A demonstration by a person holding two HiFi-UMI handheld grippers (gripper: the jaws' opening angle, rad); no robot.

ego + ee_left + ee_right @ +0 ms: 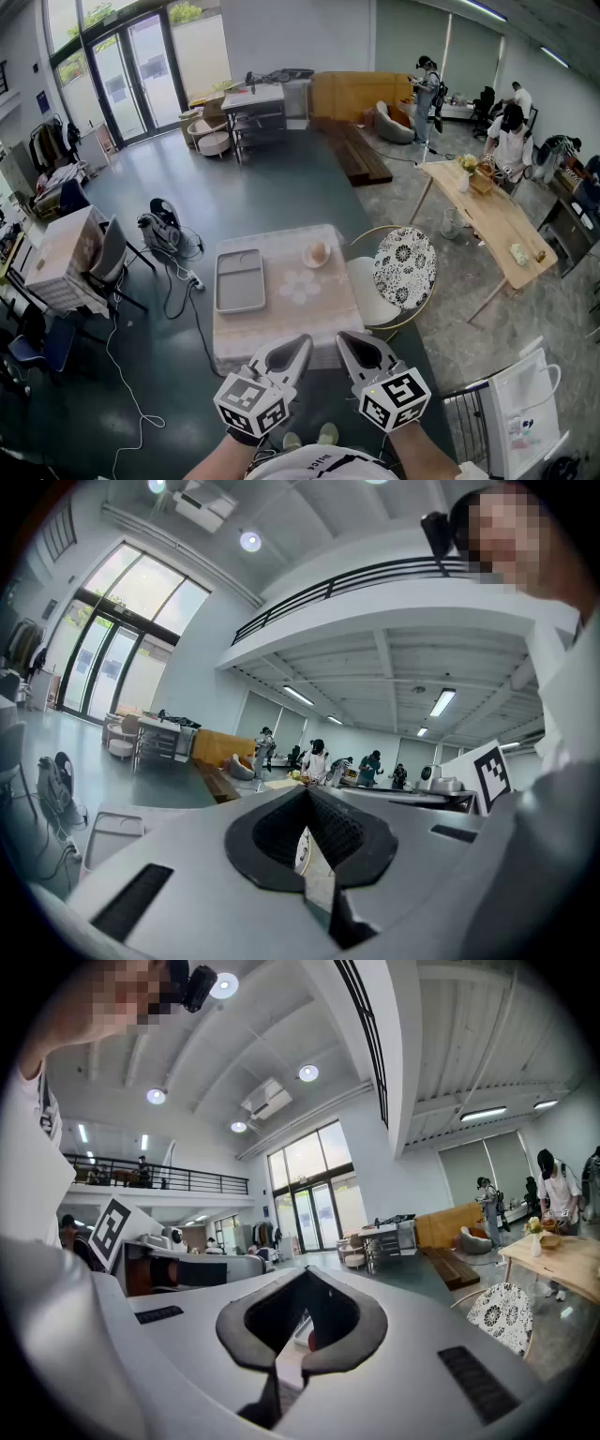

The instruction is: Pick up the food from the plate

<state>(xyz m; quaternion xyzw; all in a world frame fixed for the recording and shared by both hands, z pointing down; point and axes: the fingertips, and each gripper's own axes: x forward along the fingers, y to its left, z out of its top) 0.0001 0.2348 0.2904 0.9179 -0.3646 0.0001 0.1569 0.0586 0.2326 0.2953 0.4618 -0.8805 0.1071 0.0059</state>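
Observation:
A small white plate [308,262] at the far right corner of the cloth-covered table [300,314] carries a rounded orange-peach piece of food [319,250]. A grey compartment tray [240,279] lies on the table's left side. Both grippers hover at the table's near edge, well short of the plate. My left gripper [303,341] is shut and holds nothing, and its own view shows the left gripper [307,795] with tips together. My right gripper [343,337] is also shut and empty. Through the slit behind the right gripper [307,1275] tips shows a sliver of something white and red, too small to identify.
A round chair with a black-and-white floral back [405,267] stands against the table's right side. Cables and a power strip [187,278] trail over the floor on the left. A long wooden table [497,220] with people stands at the back right. A white bag [530,398] sits near right.

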